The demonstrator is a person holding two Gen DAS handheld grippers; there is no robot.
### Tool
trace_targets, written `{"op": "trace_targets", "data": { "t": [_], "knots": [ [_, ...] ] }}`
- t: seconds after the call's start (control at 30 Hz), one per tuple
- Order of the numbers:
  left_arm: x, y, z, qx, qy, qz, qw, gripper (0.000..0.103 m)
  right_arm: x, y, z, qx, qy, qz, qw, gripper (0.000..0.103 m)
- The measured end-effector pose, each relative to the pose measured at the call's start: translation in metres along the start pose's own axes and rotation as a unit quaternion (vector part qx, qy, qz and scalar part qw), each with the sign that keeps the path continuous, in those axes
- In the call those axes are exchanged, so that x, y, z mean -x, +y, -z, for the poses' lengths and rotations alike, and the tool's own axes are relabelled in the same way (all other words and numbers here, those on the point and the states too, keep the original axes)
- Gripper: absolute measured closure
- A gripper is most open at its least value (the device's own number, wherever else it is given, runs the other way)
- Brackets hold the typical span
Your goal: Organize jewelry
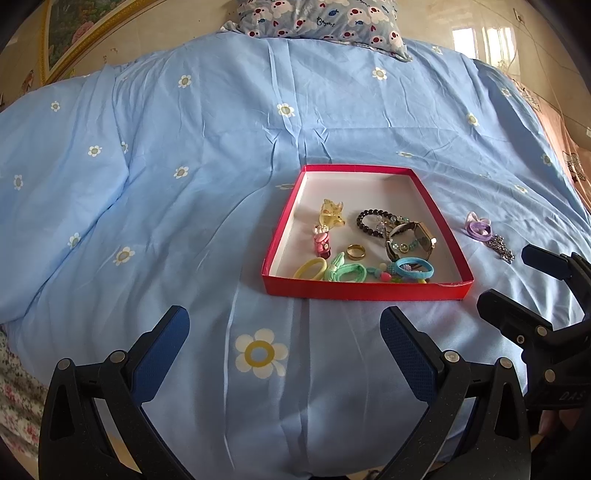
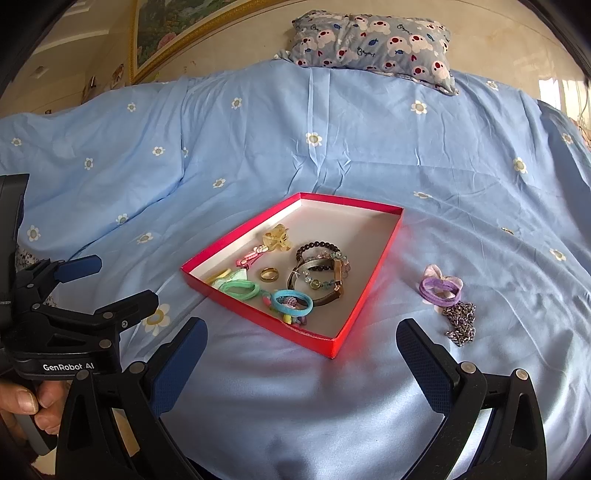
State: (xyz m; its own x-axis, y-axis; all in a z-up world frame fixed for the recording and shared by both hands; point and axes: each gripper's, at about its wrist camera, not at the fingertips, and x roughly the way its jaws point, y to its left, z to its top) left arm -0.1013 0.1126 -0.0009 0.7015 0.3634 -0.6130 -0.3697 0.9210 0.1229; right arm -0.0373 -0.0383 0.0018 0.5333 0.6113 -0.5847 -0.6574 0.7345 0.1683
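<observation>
Nearest to each camera, both grippers are held low over the blue flowered bedcover [image 1: 184, 184]. The left gripper [image 1: 284, 332] is seen with its fingers spread wide and nothing between them; the right gripper [image 2: 301, 343] is spread wide in the same way, also empty. A hand [image 2: 26, 402] around the left handle is shown only in the right wrist view, at the lower left corner, and it is partly cut off by the frame.

A little farther, the red box [image 1: 365, 290] is placed on the cover, with white inside. In it are seen a yellow hair tie [image 1: 310, 267], a green hair tie [image 1: 345, 273], a blue hair tie [image 1: 413, 269], a gold ring [image 1: 356, 252], a watch [image 1: 413, 236], a dark bead bracelet [image 1: 373, 221], a pink clip [image 1: 321, 240] and a yellow clip [image 1: 330, 214]. Some small coloured pieces by the near wall are partly hidden under the blue tie in both views.

To the right of the box, on the cover, a purple hair tie [image 2: 441, 288] and a metal chain [image 2: 460, 321] are lying, touching each other. They are shown clearly in the right wrist view, but small and near the edge in the left one.

Farthest, a patterned pillow [image 2: 373, 40] is seen, and a gold-framed picture [image 2: 166, 29], cut off at the top.
</observation>
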Motion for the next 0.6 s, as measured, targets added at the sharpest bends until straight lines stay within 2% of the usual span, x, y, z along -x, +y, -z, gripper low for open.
{"op": "trace_targets", "data": {
  "t": [0.37,0.6],
  "knots": [
    [-0.003,-0.001,0.0,0.0,0.001,0.0,1.0,0.0,-0.004,-0.004,-0.001,-0.006,0.004,-0.001,1.0,0.0],
    [-0.012,-0.003,-0.001,0.003,0.007,0.013,0.9999,0.0,-0.007,-0.008,0.0,-0.011,0.009,-0.001,1.0,0.0]
  ]
}}
